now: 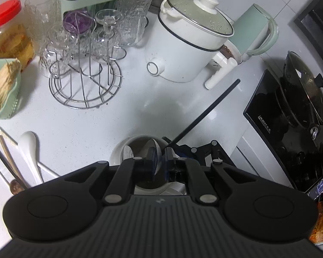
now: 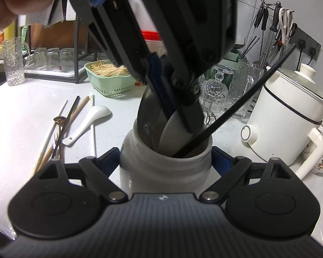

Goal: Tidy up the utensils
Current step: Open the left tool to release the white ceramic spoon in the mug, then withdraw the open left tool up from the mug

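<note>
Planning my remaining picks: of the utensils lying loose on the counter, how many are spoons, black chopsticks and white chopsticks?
Loose beside the jar:
Spoons: 2 (white spoon, brown spoon)
Black chopsticks: 1
White chopsticks: 2
Total: 5

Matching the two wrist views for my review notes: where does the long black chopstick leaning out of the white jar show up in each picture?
Left wrist view: the black chopstick runs from the jar mouth at lower centre up and right, ending near the cooker's handle.
Right wrist view: the chopstick rises from the white jar at centre toward the upper right.
Shared landmark: the white electric cooker.
</note>
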Tool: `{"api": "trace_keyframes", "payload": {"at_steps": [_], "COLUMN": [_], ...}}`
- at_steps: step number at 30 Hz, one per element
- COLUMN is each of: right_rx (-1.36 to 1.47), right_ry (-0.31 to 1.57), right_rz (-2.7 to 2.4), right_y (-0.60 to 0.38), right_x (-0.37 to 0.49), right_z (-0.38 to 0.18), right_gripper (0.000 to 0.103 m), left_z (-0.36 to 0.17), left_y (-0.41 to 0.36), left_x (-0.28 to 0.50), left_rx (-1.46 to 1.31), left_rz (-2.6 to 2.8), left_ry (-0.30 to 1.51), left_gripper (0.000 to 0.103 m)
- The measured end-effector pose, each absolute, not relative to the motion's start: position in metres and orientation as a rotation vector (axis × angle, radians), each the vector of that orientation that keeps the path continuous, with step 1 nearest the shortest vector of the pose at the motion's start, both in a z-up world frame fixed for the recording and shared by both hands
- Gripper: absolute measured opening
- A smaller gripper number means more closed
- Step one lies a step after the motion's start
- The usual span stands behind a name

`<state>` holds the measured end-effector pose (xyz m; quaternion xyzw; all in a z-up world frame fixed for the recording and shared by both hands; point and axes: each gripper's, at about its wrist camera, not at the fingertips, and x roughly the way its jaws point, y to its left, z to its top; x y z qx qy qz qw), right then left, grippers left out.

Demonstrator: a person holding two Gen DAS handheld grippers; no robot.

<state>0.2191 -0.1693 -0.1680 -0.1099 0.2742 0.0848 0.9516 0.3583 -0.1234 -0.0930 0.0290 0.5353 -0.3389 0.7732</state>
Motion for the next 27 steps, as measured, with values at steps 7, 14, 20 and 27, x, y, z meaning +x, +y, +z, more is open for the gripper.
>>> {"api": "trace_keyframes", "payload": {"at_steps": [7,14,20,27], "right_rx": [-0.219,-0.216,-0.215,-0.214], "right_ry": [0.559,0.562,0.567,0.579], "right_rz": [0.167,0.163,0.158,0.146], "right_y": [-0.168,-0.168,-0.167,-0.164], "right_x": [0.22,0.22,0.221,0.223], "right_z": [-0.168,-0.168,-0.168,-0.168], "right_gripper": [0.092,0.092,0.092,0.092], "left_z": [-0.083,-0.058,-0.035,-0.012], "left_y": [-0.119,-0.11,-0.098,-0.078], "left_x": [0.351,0.341,0.334,0.323], "left_rx": [0.048,0.013,0.003,0.006], "left_rz": [-0.745,-0.77,-0.744,-0.699], "left_ry": [1.141,1.065,0.993,0.916], "left_gripper": [0.029,0.043,0.05,0.07]}}
